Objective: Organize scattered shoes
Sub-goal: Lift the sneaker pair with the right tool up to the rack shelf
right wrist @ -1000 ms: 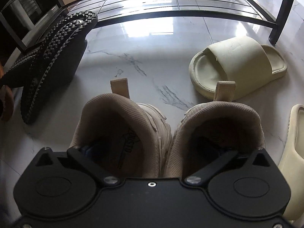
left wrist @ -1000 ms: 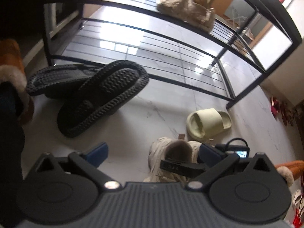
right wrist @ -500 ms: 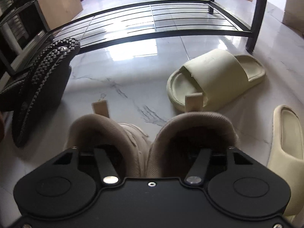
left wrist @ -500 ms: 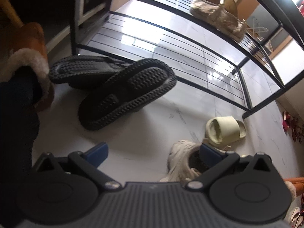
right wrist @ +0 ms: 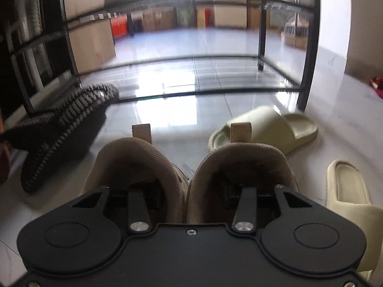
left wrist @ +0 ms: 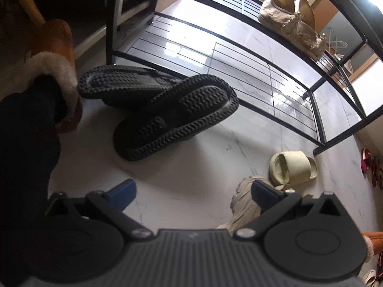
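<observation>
The right gripper [right wrist: 189,191] has one finger down inside each of the two beige sneakers [right wrist: 134,167], and its jaws are closing, pinching the pair's inner walls together between them. The pair fills the near view straight ahead of it, heels toward the camera. Whether the soles have left the floor cannot be told.

The left gripper [left wrist: 194,191] has its blue pads wide apart with only bare floor between them. The same sneakers show just past its right finger.

Ahead of the right gripper stands the black rack [right wrist: 196,58]; its lowest shelf, dead ahead, is bare. To the front left lie two black sandals [right wrist: 64,124], soles up, one leaning on the other, just at the rack's foot. To the front right lies a pale slide [right wrist: 265,126], and its mate [right wrist: 347,191] lies close by on the right.

From the left gripper, a pair of fuzzy tan shoes [left wrist: 289,21] sits on a higher shelf far ahead to the right, the only pair seen stored.

So the task looks early: one pair shelved, the sneakers in hand probably next, and the sandals and both slides left on the floor. Red footwear [left wrist: 366,165] at the far right may also be waiting.
</observation>
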Motion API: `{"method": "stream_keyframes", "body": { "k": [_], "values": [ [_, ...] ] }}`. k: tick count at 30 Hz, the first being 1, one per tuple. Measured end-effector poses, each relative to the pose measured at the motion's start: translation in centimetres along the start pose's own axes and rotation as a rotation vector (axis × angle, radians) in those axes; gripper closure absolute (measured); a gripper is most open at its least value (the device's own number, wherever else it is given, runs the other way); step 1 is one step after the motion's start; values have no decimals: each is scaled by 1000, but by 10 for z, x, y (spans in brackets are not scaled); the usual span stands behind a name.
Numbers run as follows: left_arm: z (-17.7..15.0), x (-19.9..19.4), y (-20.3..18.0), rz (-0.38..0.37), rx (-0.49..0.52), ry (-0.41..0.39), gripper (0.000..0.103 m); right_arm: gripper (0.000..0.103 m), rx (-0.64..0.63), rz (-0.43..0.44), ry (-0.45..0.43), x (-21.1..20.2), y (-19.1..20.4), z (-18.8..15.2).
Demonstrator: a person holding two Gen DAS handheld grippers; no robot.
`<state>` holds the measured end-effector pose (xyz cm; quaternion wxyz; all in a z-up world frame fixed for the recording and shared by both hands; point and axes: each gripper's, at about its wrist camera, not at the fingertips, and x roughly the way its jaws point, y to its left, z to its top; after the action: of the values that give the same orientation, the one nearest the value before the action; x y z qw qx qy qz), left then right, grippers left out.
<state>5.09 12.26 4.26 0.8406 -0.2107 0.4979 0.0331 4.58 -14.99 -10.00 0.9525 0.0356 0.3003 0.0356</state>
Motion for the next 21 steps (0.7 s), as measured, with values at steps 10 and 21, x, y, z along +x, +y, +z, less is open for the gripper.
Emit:
{"method": "stream_keyframes", "body": {
  "k": [10, 21],
  "values": [
    [0, 0, 11, 28, -32, -9, 1, 63, -6, -17, -203, -57, 6, 11],
    [2, -3, 17, 26, -48, -24, 1, 67, -95, -39, -481, -72, -1, 90]
  ]
}}
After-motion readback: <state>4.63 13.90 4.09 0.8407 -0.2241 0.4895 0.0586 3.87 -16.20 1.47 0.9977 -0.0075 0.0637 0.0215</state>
